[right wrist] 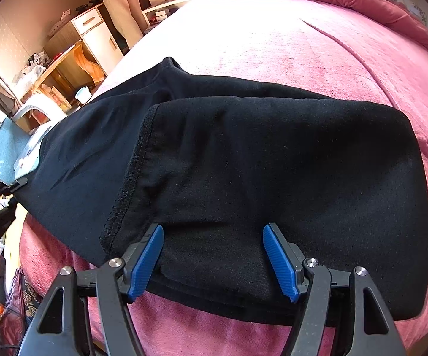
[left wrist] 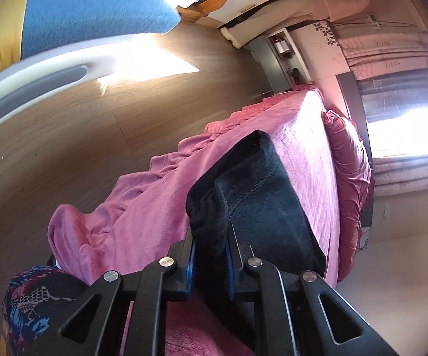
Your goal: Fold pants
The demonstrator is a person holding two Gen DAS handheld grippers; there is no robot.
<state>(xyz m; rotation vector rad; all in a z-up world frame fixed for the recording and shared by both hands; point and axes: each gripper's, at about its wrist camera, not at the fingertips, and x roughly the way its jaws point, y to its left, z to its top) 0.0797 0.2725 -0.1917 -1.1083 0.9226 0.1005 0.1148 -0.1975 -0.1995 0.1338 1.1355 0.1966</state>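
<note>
Right wrist view: black fleece pants (right wrist: 243, 163) lie partly folded mid-frame on the pink plush bed (right wrist: 303, 44); right tongs (right wrist: 214, 258) spread over the near edge, likely having released. Left tongs (left wrist: 211, 255) pinch a cloth bunch, lifting it for folding.

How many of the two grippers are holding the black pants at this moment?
1. The left gripper is shut on a bunch of the black pants. The right gripper is open above the folded part, gripping nothing.

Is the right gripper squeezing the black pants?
No, the right gripper has its fingers spread wide above the black pants, gripping nothing.
</note>
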